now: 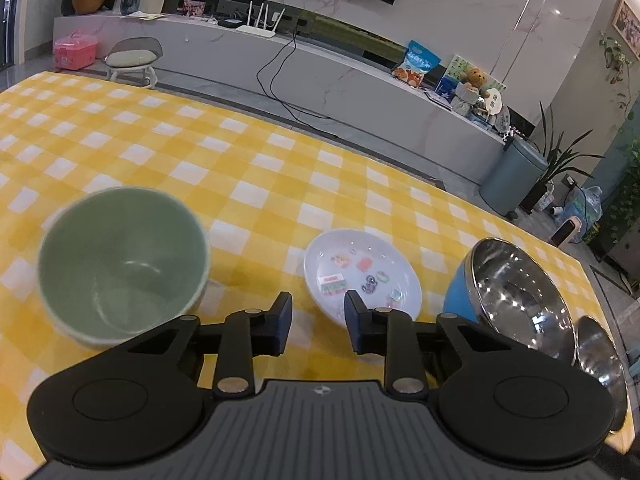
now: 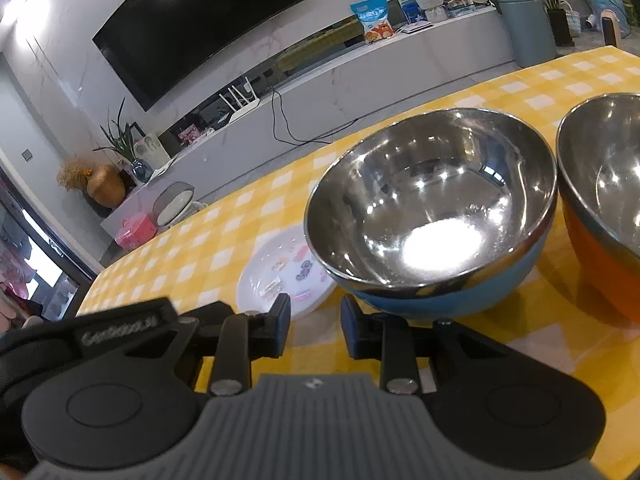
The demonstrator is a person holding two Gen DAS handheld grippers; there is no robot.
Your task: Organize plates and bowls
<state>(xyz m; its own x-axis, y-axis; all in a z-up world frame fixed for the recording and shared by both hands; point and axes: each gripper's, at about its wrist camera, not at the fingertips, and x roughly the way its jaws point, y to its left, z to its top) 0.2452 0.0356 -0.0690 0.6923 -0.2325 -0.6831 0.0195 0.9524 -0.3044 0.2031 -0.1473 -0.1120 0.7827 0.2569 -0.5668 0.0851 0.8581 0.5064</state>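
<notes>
On the yellow checked tablecloth (image 1: 240,160) a pale green bowl (image 1: 124,260) stands at the left. A small white plate with coloured pictures (image 1: 362,274) lies in the middle. To its right sits a blue bowl with a steel inside (image 1: 516,296), and a second steel bowl (image 1: 600,356) shows at the edge. My left gripper (image 1: 318,322) hangs open over bare cloth just short of the plate, nothing between its fingers. In the right wrist view my right gripper (image 2: 314,326) is open too, between the white plate (image 2: 284,280) and the blue bowl (image 2: 432,216). An orange bowl (image 2: 604,208) stands at the right.
Beyond the table's far edge runs a long grey TV cabinet (image 1: 320,76) with a router, bags and toys. A small stool (image 1: 132,60), a pink case (image 1: 75,50) and a grey bin (image 1: 512,176) stand on the floor. A gloved hand shows at the left (image 2: 24,352).
</notes>
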